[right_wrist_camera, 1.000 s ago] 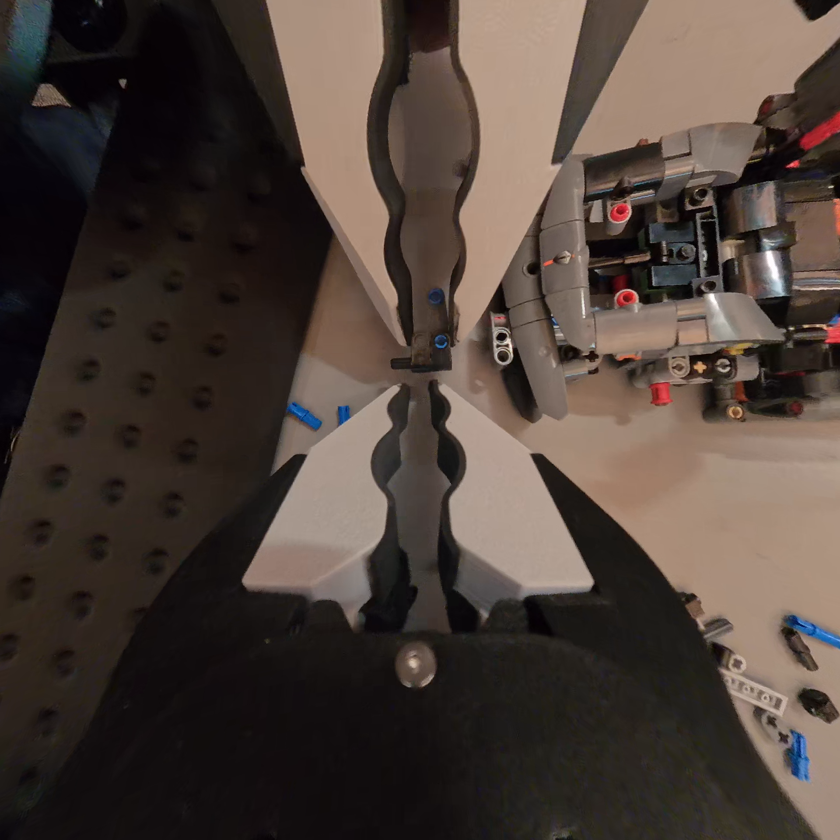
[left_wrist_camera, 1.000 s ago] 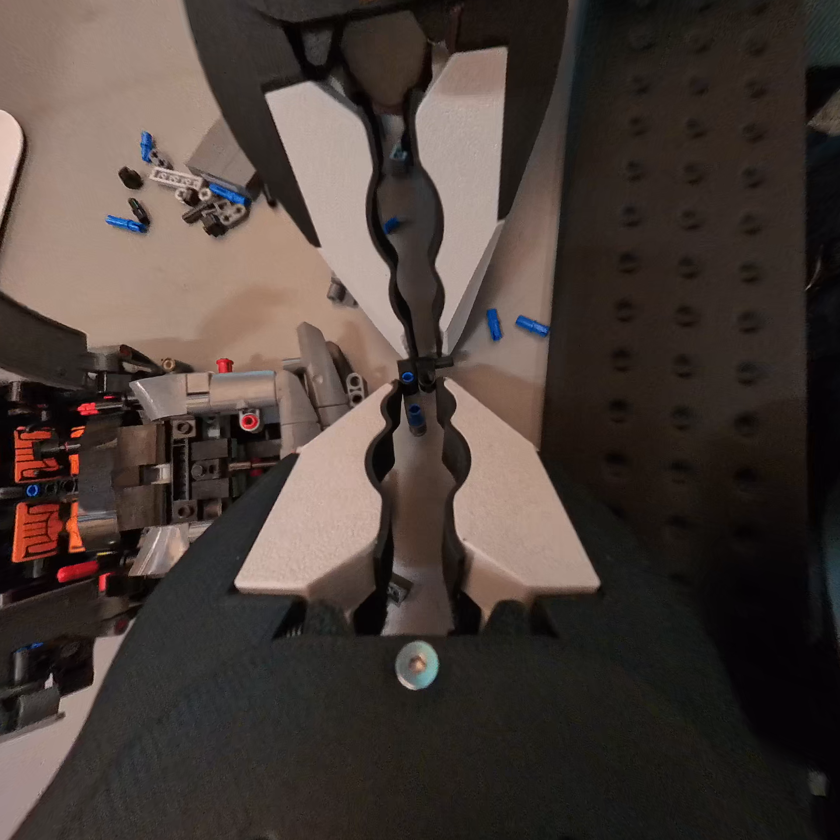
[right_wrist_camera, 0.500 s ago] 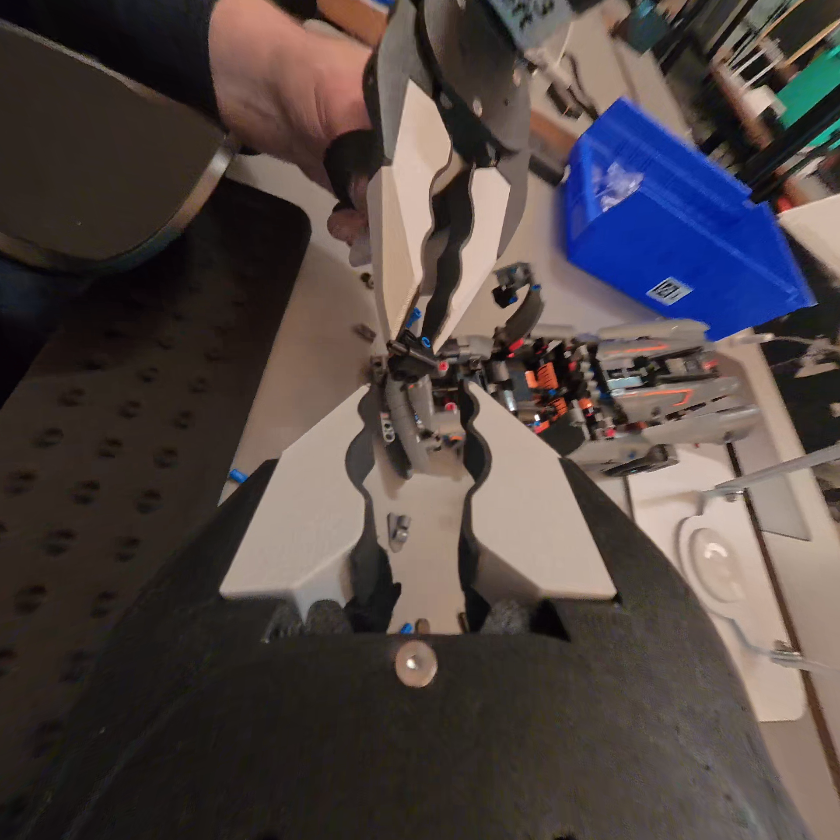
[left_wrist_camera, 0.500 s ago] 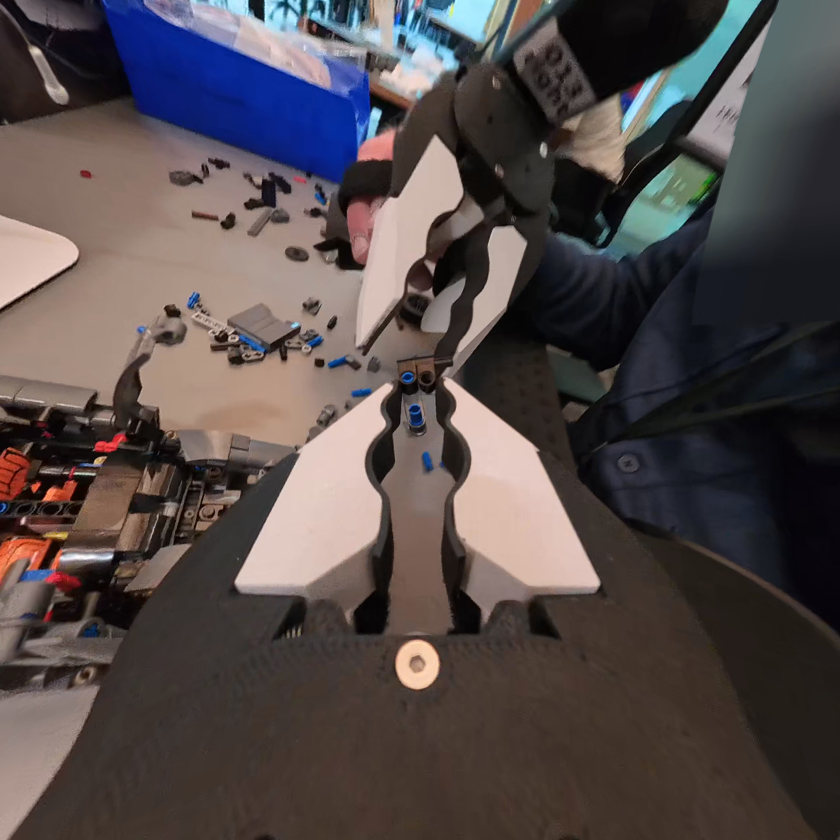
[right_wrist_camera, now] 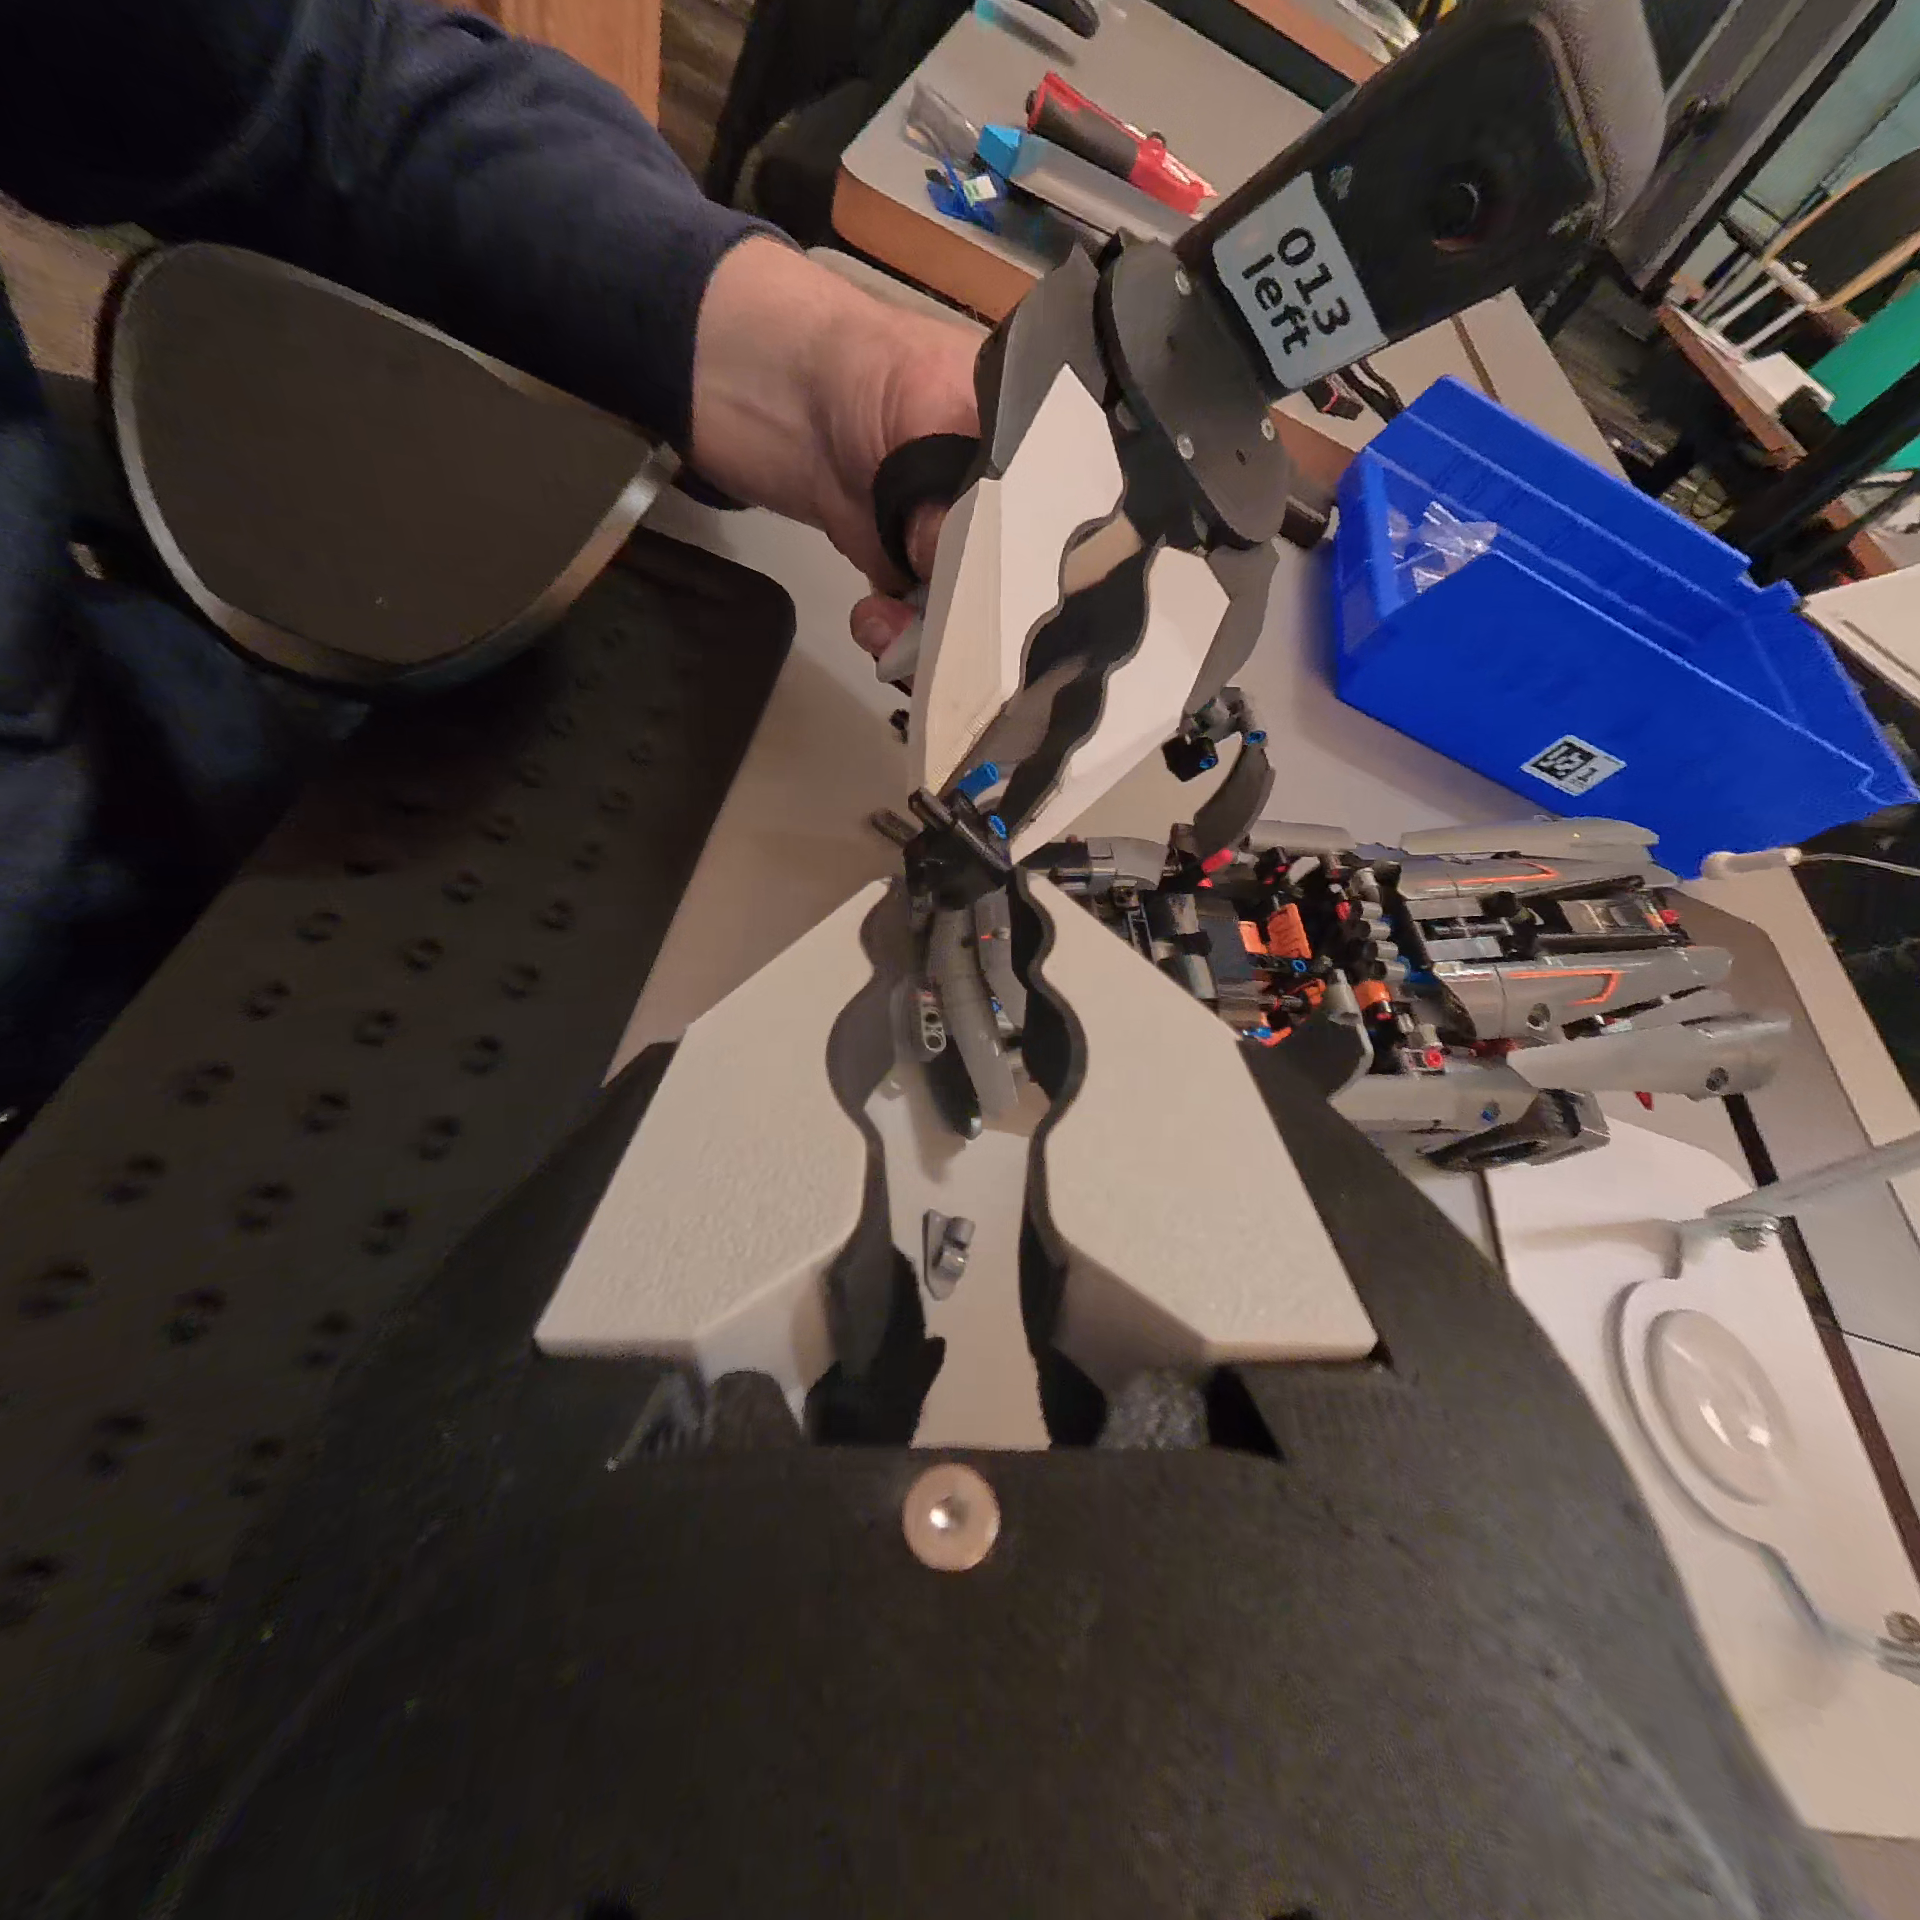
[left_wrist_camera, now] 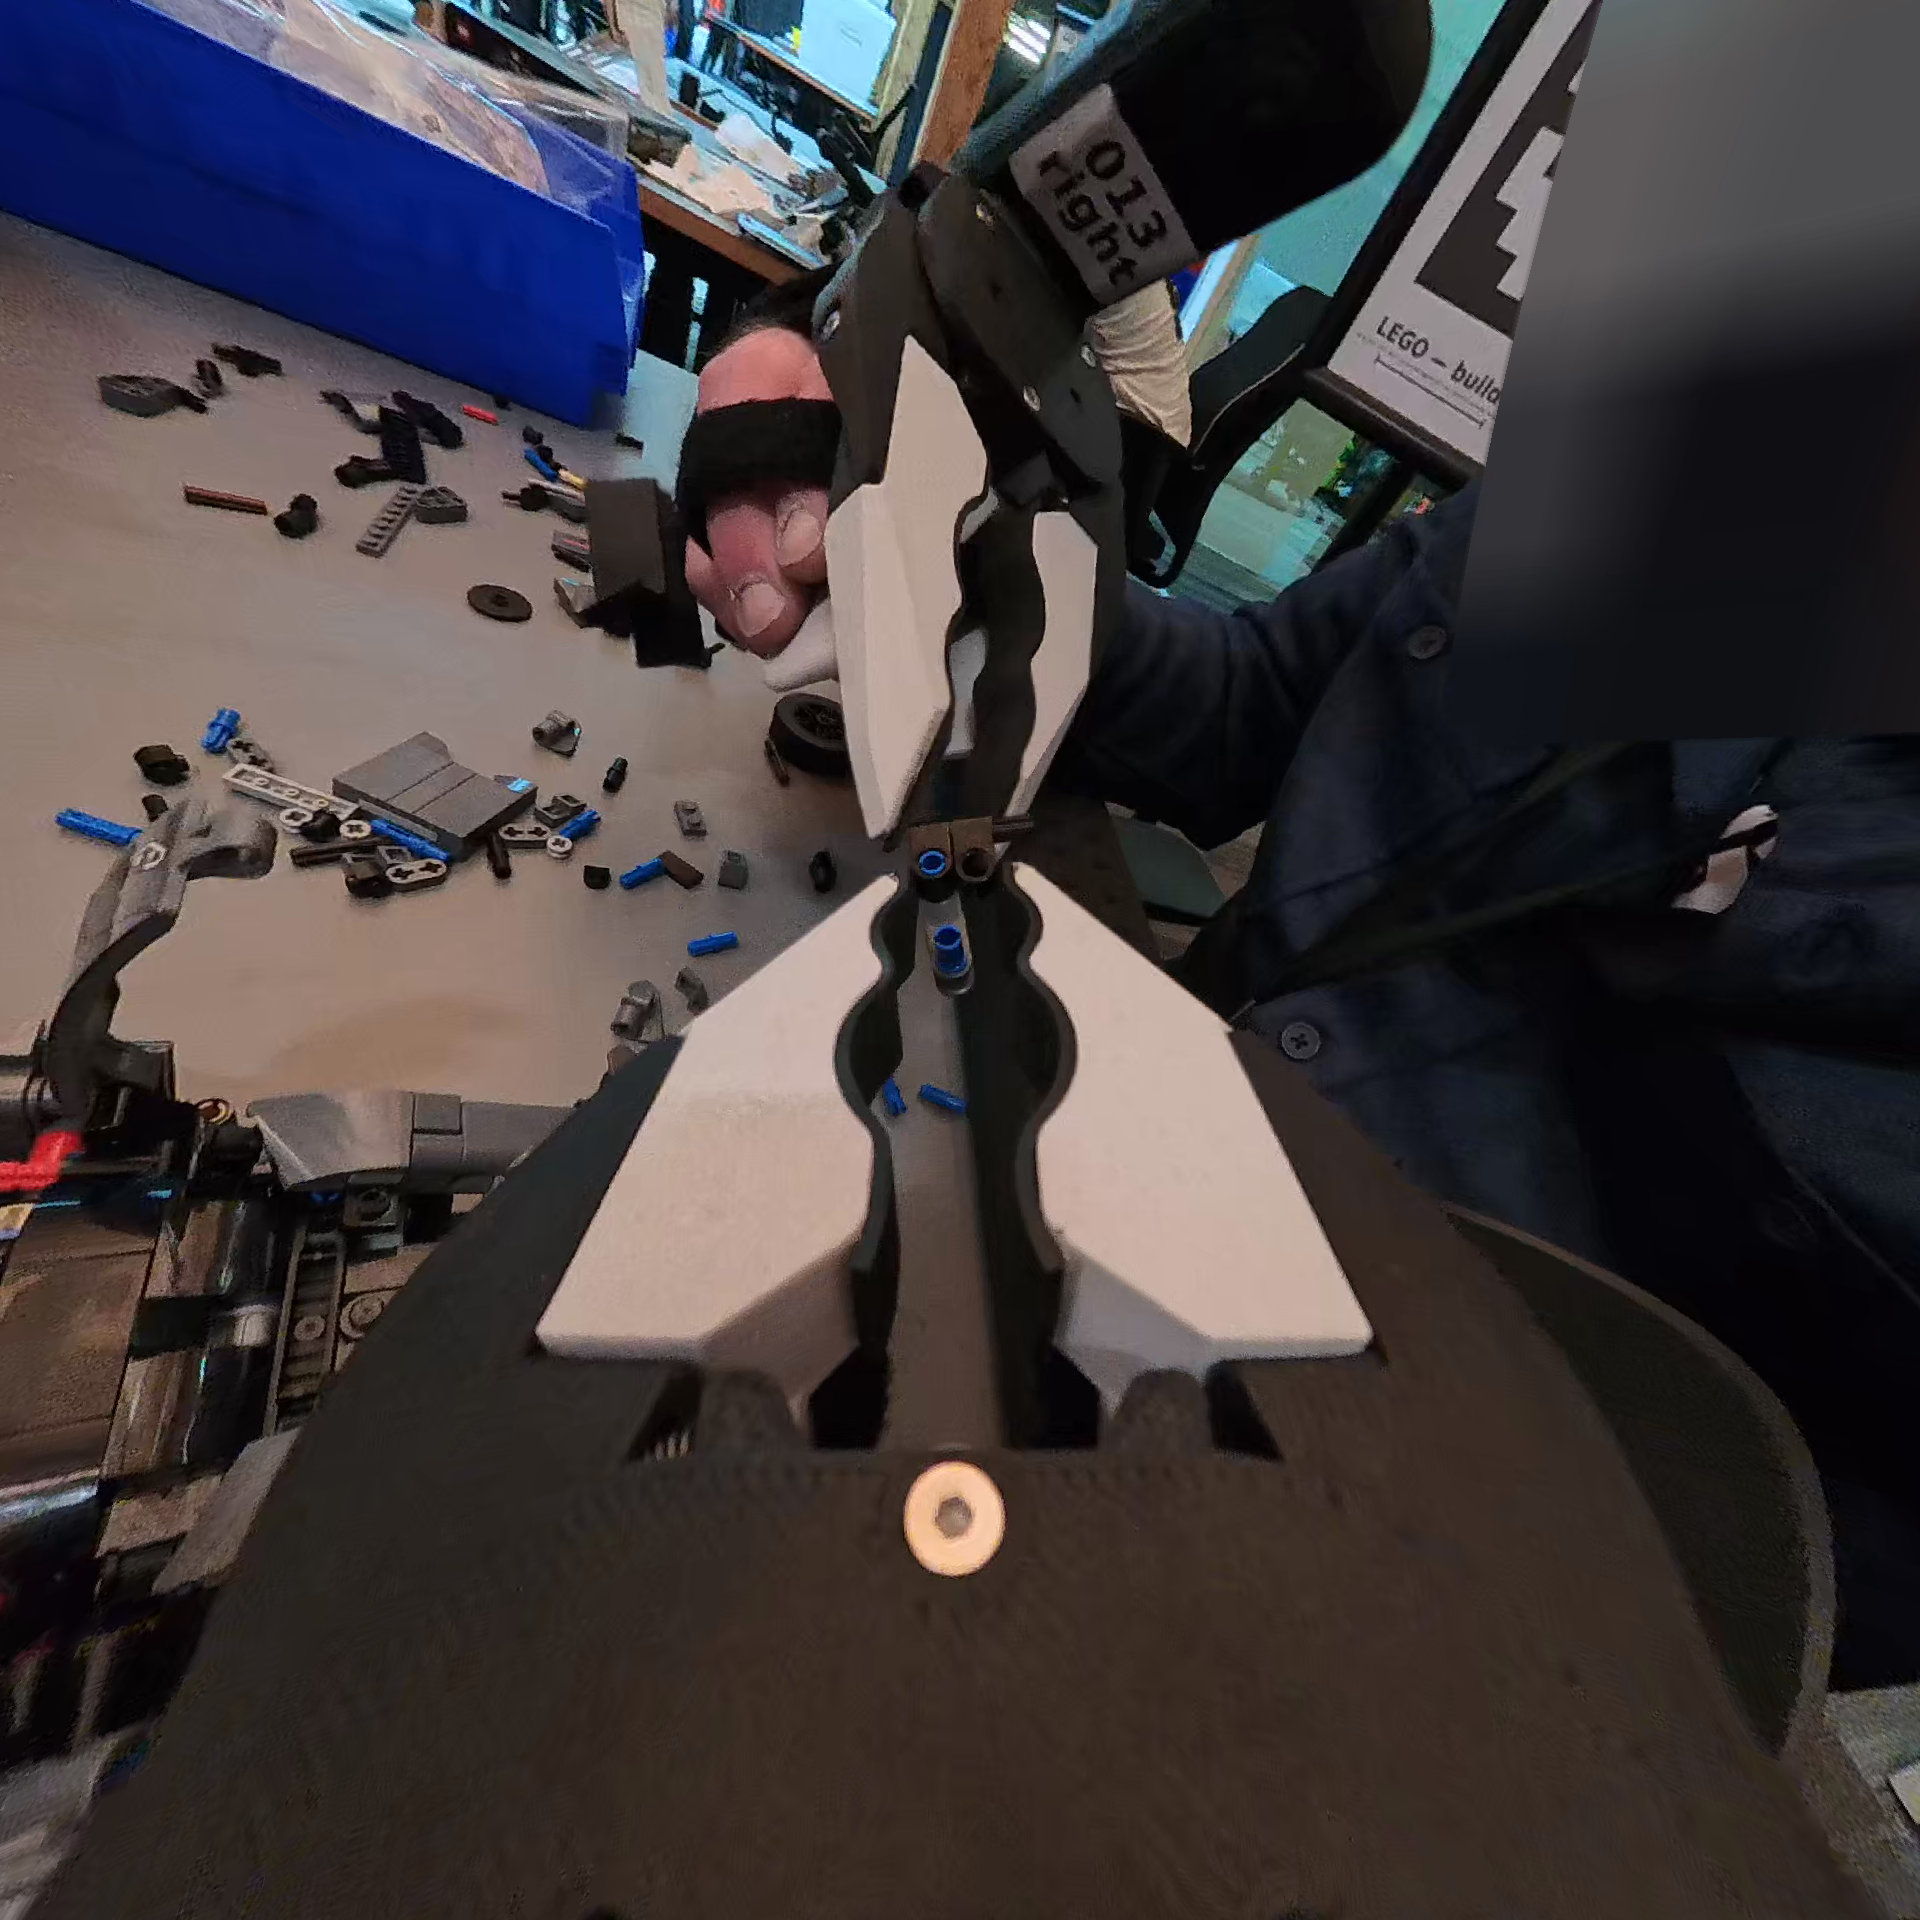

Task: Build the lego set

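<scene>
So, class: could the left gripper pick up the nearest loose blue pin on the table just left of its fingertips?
Probably not yet. The left gripper is shut on a small black connector, which the right gripper also meets. The blue pin itself lies in the open.

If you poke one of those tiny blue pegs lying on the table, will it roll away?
Probably. Each loose blue peg looks like a small round stick lying on its side on the smooth table, so a nudge across it would likely send it rolling. It looks tiny and light, so it may skitter too. Hard plastic should stay stiff, not bend.
</scene>
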The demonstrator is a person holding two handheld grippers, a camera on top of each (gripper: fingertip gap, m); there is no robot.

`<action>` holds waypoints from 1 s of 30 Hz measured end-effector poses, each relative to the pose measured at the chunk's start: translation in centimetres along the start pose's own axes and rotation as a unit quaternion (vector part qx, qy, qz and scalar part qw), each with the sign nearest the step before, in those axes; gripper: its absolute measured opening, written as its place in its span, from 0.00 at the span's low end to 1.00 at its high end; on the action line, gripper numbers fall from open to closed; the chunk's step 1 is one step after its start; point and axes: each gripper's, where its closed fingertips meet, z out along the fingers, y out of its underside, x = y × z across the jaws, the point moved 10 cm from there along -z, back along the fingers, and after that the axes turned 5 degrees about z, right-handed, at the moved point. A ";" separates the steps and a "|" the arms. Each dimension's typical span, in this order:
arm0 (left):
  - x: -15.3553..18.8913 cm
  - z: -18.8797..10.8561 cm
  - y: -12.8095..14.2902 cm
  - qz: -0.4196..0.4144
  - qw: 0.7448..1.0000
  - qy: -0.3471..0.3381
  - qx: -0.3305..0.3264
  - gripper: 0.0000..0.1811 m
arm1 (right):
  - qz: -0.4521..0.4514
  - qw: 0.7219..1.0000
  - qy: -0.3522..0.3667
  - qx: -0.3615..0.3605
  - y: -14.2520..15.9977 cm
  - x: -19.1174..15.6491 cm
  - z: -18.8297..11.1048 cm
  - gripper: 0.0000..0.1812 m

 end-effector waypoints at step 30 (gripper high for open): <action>-1.2 -0.1 -0.1 -0.014 0.999 -0.005 0.031 0.07 | -0.013 0.998 0.052 -0.022 -0.1 0.4 0.2 0.10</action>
